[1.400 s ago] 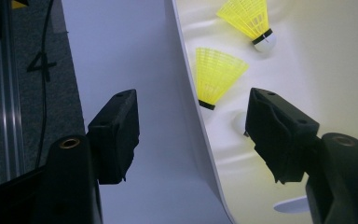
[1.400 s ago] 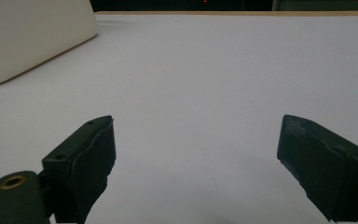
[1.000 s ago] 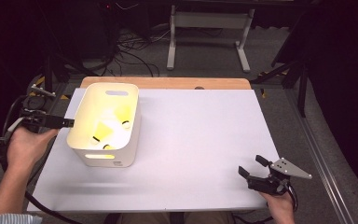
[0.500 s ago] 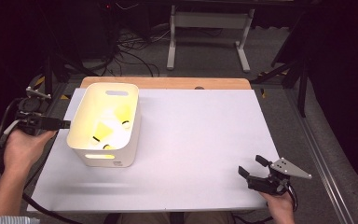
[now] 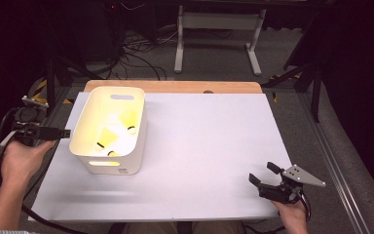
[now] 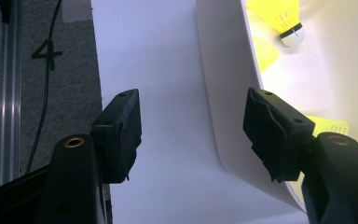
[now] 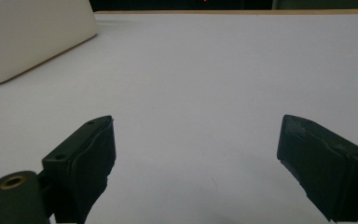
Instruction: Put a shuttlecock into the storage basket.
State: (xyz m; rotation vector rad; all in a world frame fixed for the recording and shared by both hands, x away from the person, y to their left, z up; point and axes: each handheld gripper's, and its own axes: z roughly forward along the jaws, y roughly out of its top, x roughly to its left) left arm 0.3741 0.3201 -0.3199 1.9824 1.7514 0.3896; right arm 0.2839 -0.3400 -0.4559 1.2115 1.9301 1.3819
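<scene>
White sheeting covers the table from edge to edge, with a strip of bare wood along the far side. On its left part stands the cream plastic bin, a handle slot in its far wall, and inside it lie yellow shuttlecocks with white cork tips. My left gripper hangs level at the bin's left wall — in the left gripper view its jaws stand wide apart with the bin's rim running up between them, one jaw outside, the other over the inside; neither pad presses on the wall, so I hold nothing. My right gripper rests near the table's front right corner, well apart from the bin — jaws wide open over bare white sheet, empty.
</scene>
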